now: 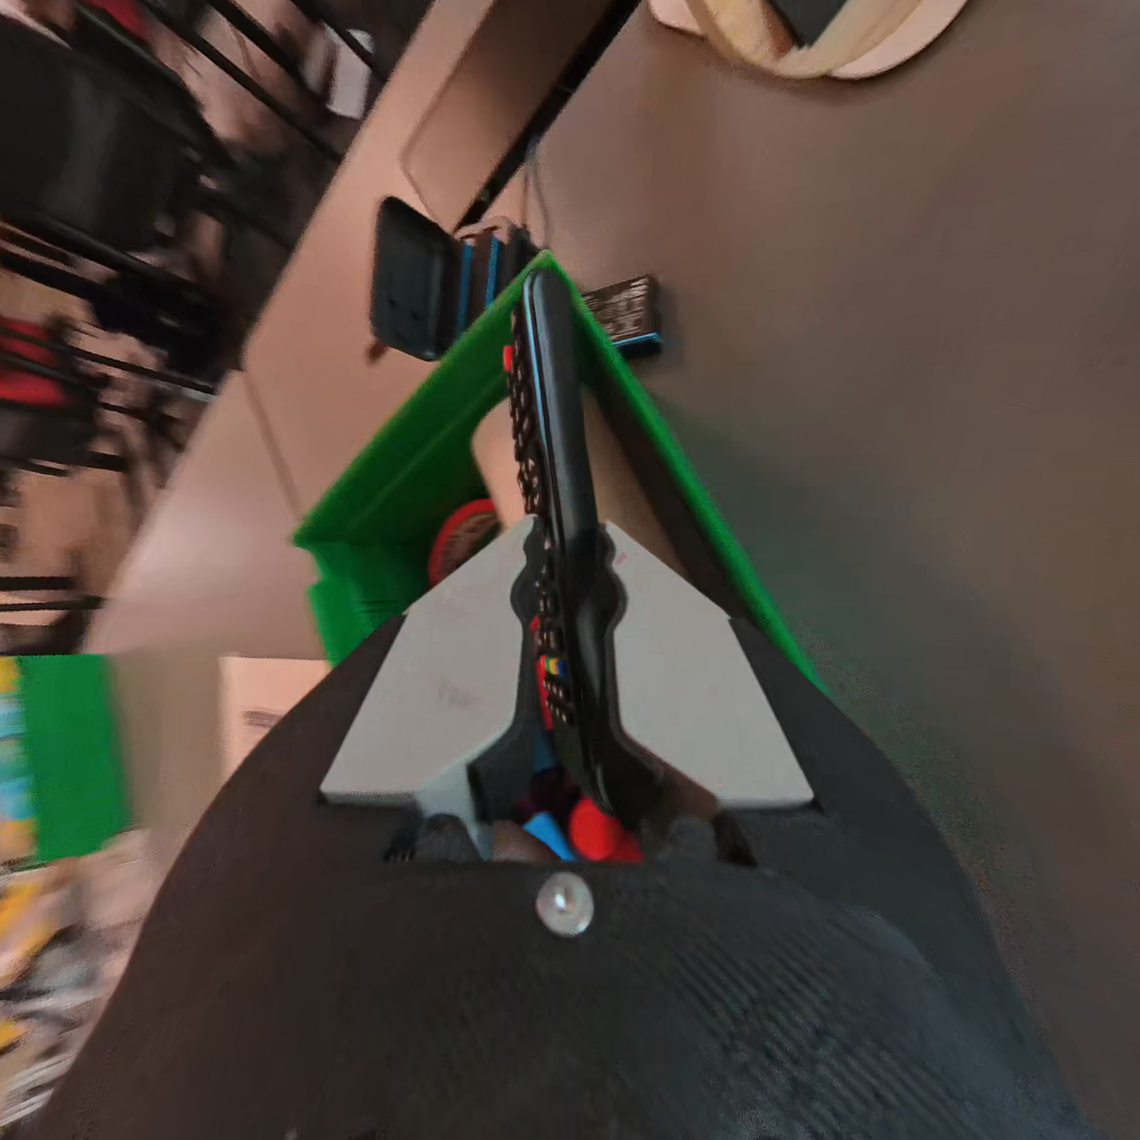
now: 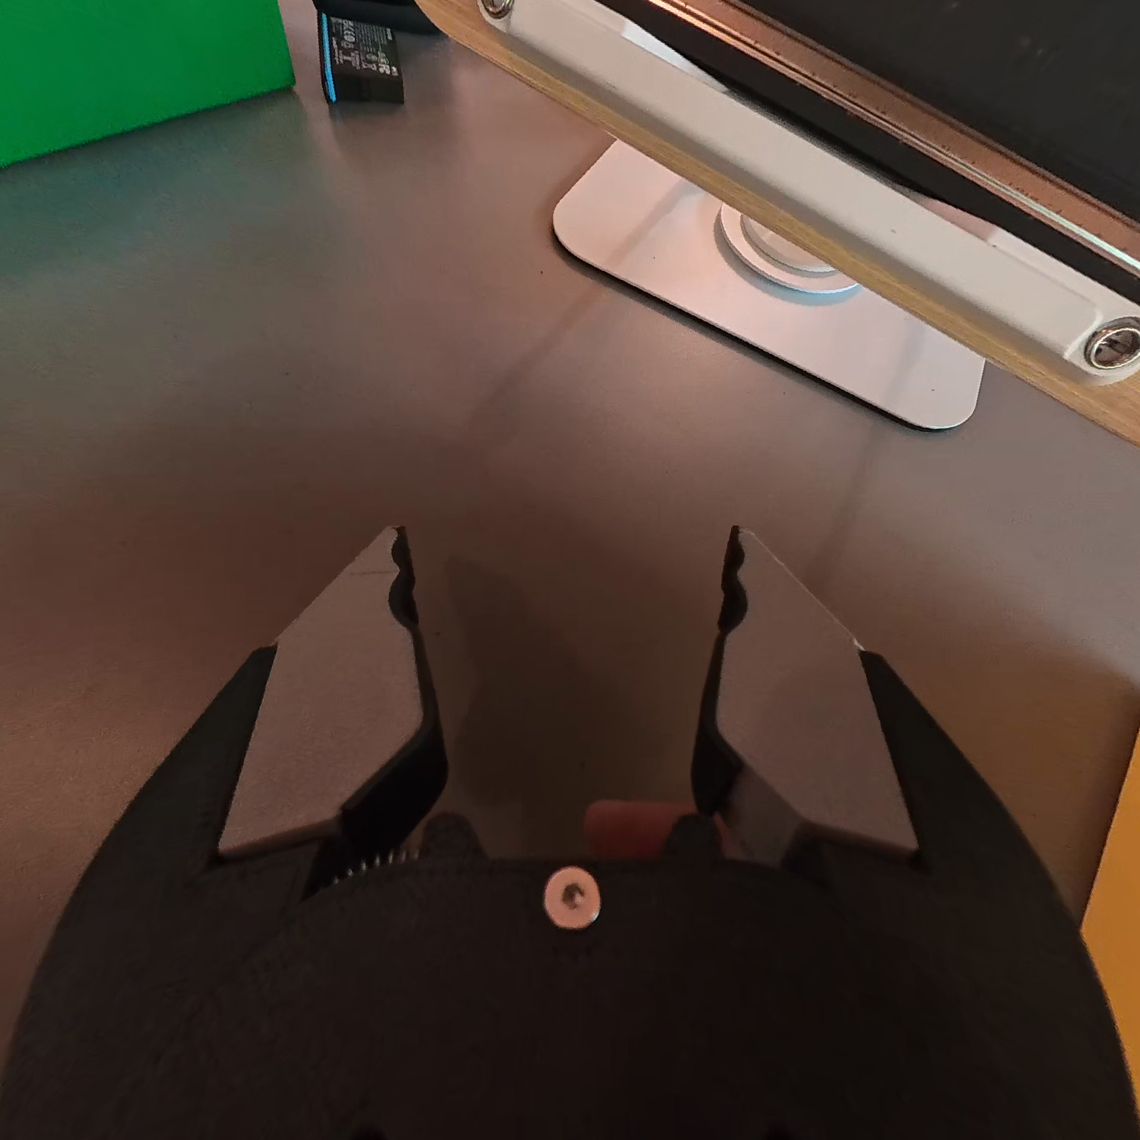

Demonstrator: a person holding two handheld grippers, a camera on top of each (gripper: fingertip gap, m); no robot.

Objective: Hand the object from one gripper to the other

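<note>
- Centre of the left wrist view: the left gripper [image 1: 567,543] is clamped on a black remote control [image 1: 552,432], edge-on, pointing to the upper frame.
- Only this view shows inside the green box [image 1: 395,469]: a red round thing [image 1: 462,530], too blurred to name.
- Lower in the right wrist view, the right gripper [image 2: 567,543] stands apart and empty over the grey table [image 2: 308,370]; a white stand base [image 2: 771,296] sits upper right.

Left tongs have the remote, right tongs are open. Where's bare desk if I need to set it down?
Widest bare patch: the grey desk ahead of the open right tongs, bordered by the green box far left and the white stand base to the right. It is crowded around the left tongs gripping the remote: box and black devices close behind.
</note>
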